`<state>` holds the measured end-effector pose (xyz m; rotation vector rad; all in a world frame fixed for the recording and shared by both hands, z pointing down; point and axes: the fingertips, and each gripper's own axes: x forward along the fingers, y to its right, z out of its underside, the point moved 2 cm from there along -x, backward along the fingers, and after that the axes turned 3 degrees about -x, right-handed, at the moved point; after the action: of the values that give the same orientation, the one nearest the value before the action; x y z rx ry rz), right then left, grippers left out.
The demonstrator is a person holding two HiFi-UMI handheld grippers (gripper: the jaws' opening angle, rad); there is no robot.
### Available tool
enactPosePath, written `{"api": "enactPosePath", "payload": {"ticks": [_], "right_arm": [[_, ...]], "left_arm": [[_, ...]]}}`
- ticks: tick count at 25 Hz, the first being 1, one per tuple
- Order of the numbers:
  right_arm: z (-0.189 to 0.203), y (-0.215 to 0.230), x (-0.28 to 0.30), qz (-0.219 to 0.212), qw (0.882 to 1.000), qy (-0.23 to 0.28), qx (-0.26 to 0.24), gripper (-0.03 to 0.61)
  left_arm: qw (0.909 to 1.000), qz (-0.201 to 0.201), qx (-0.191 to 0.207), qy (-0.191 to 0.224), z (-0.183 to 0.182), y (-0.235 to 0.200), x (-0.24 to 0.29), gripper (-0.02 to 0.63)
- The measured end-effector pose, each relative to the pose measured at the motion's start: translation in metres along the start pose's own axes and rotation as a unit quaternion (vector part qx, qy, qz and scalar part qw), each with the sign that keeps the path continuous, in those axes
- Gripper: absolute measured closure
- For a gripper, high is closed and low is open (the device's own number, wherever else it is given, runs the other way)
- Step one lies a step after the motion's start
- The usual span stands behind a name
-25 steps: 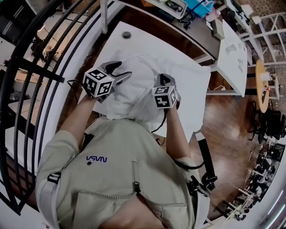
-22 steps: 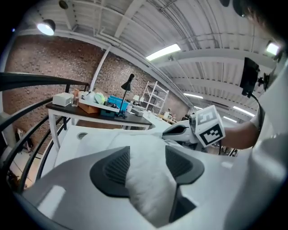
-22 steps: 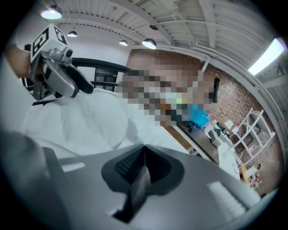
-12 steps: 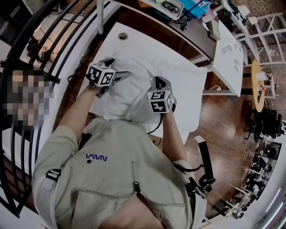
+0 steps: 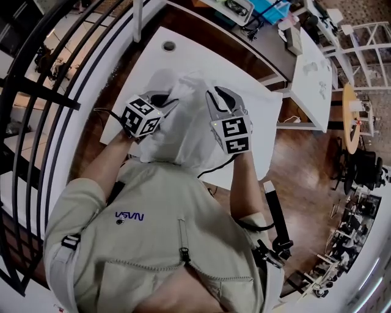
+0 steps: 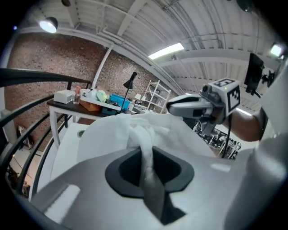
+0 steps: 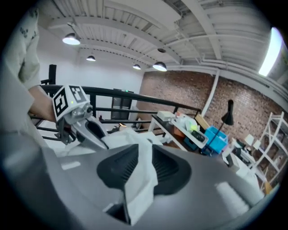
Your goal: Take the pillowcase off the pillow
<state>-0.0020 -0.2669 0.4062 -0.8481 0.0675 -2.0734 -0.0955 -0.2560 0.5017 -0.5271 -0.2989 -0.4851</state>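
Observation:
The white pillowcase (image 5: 183,122) with the pillow in it is bunched up over the white table (image 5: 153,55), close to the person's chest. My left gripper (image 5: 168,101) is on its left side; its jaws have just been closing, and in the left gripper view they pinch a twisted fold of the pillowcase (image 6: 146,134). My right gripper (image 5: 214,95) is raised at the right of the cloth peak. Its jaws have just been opening, and a loose flap of pillowcase (image 7: 141,175) hangs between the parted pads. Each gripper shows in the other's view: right gripper (image 6: 175,107), left gripper (image 7: 96,134).
A black curved railing (image 5: 55,79) runs along the left. The table has a round cable hole (image 5: 169,46) at its far end. A cluttered desk (image 5: 256,12) stands beyond, a second white table (image 5: 314,67) at the right, with wooden floor (image 5: 305,165) between.
The right gripper has risen and moved away from the body, pulling the cloth into a peak. The left gripper, open before, now pinches a fold of the pillowcase.

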Motion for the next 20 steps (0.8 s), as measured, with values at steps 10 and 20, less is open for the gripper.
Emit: {"api": "enactPosePath", "payload": {"ticks": [10, 20], "right_arm": [[-0.040, -0.044, 0.061, -0.108, 0.974, -0.039, -0.197, 0.378], [-0.061, 0.026, 0.071, 0.049, 0.988, -0.029, -0.141, 0.554]], "left_arm": [[0.9920, -0.030, 0.122, 0.002, -0.014, 0.058, -0.022, 0.569], [0.9852, 0.012, 0.166, 0.043, -0.022, 0.096, -0.047, 0.574]]}}
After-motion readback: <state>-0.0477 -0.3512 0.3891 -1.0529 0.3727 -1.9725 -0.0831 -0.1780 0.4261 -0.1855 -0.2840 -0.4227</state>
